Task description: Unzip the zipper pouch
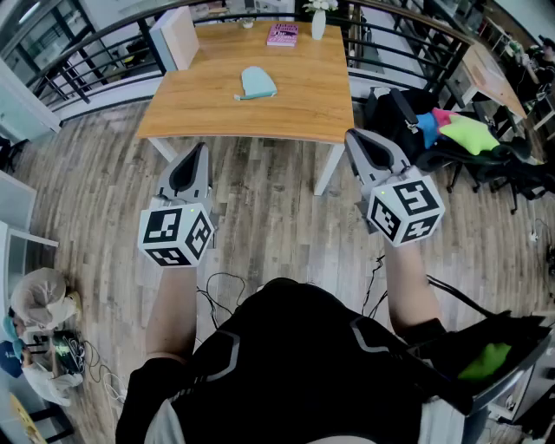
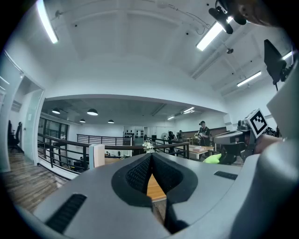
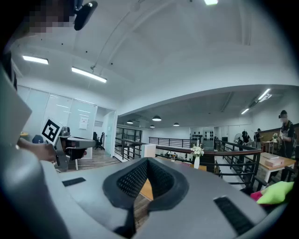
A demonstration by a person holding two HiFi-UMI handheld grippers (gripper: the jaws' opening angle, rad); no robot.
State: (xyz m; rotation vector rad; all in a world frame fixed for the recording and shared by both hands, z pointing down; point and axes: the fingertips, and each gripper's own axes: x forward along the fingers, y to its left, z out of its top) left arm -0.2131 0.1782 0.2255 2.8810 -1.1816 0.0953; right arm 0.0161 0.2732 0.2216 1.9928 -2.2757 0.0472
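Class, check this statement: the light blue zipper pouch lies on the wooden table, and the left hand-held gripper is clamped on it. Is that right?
Not quite. The zipper pouch does lie on the wooden table, but the left hand-held gripper is not on it: the head view shows it held short of the table, jaws closed on nothing.

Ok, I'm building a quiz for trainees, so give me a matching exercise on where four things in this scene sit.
Things:
1. pale blue fabric zipper pouch
2. pink book
3. white vase of flowers
4. neon yellow-green cloth

Places:
A. far table edge, right of the book
B. off the table, to its right
C. middle of the wooden table
D. far table edge, left of the vase

Pairs: 1-C, 2-D, 3-A, 4-B
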